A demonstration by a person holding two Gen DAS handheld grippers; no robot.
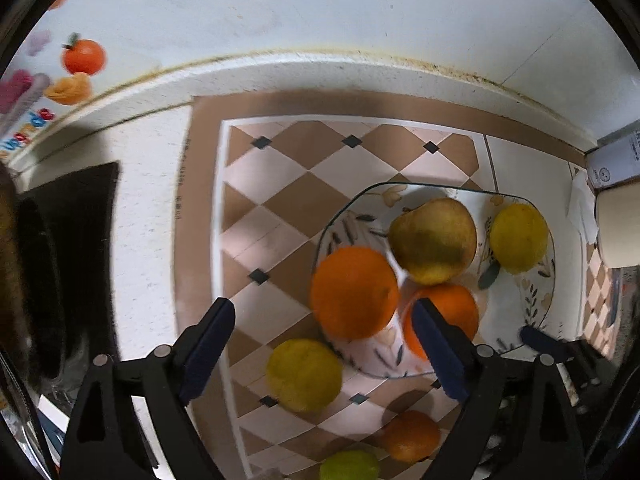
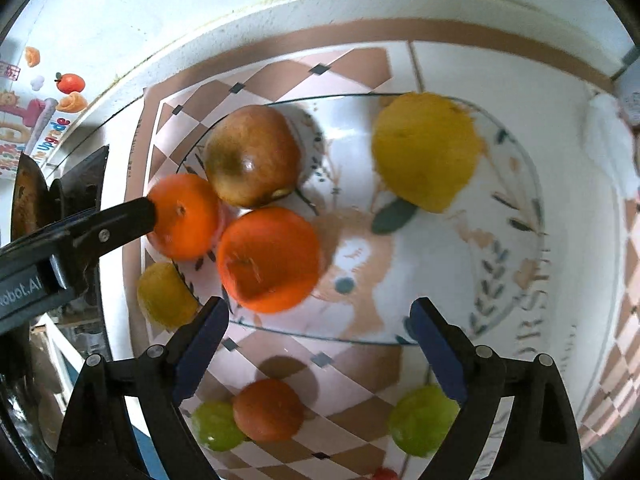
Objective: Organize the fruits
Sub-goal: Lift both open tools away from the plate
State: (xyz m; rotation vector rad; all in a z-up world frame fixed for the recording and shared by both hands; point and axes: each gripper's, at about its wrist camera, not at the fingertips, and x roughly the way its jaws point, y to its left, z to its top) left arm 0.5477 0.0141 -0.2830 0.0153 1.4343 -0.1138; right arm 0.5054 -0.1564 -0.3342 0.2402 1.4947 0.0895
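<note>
The right gripper (image 2: 320, 344) is held spread wide over the near rim of the floral plate (image 2: 500, 300), nothing grasped. The left gripper (image 1: 324, 344) is likewise released, beside the plate's left rim. On the plate are seen two oranges (image 2: 268, 258), an apple (image 2: 252, 156) and a lemon (image 2: 426, 150). Off the plate, a second lemon (image 1: 304, 374), a smaller orange (image 2: 268, 410) and two green fruits (image 2: 422, 420) lie on the checkered mat (image 1: 272, 184).

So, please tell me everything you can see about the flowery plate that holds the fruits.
The plate is white and glossy, like ceramic, painted with leaves and pale orange flowers, with a thin dark rim. It lies flat on the checkered mat. It holds two oranges, a reddish-brown apple and, apart from them, a yellow fruit. More fruits lie outside it on the mat. Neither gripper appears to touch it.
</note>
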